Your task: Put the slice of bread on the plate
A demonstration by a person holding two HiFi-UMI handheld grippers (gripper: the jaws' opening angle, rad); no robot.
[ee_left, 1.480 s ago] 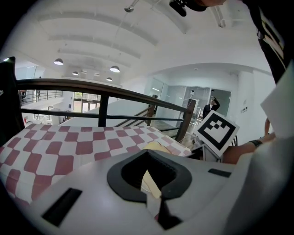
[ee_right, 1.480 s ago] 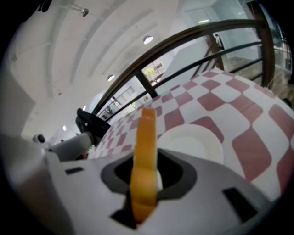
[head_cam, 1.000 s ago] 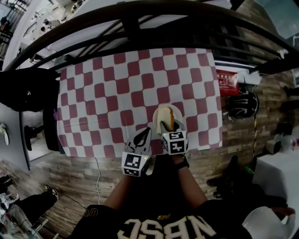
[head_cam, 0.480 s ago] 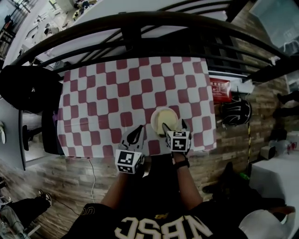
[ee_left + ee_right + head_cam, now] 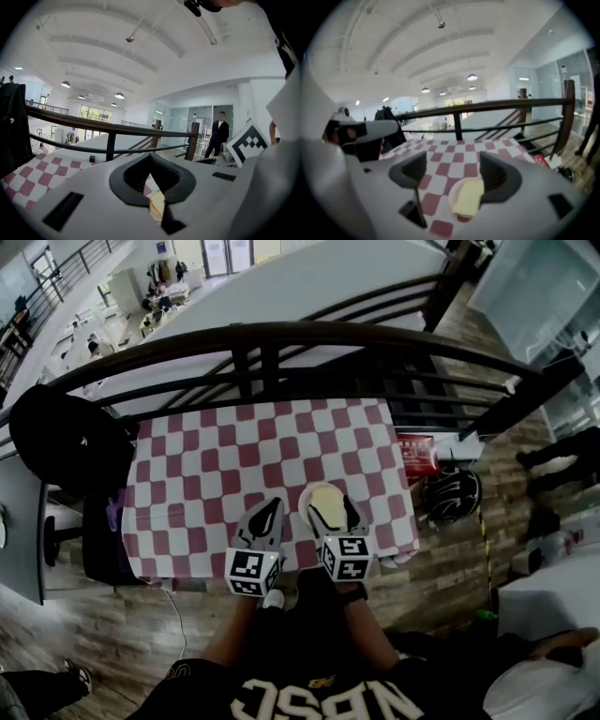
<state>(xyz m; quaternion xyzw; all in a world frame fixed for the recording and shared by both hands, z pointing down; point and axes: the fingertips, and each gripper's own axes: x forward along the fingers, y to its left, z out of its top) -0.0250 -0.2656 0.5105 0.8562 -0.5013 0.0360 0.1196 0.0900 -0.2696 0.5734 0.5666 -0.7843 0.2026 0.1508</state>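
Head view: we find the bread slice (image 5: 323, 503) lying on the plate (image 5: 305, 498), near the bench's (image 5: 216, 465) front edge.
Left gripper view: left tongs (image 5: 150, 157) closed tip to tip, holding nothing.
Right gripper view: right tongs (image 5: 452, 164) wide apart; bread slice flat on the plate, ungripped.

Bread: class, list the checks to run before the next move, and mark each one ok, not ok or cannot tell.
1. Bread lies on the plate: ok.
2. Right gripper has its jaws apart and clear of the bread: ok.
3. Left gripper is shut, holds nothing and is beside the plate: ok.
4. Plate sits wholly on the checked cloth: ok.
5. Bread stays inside the plate's rim on the near side: cannot tell.
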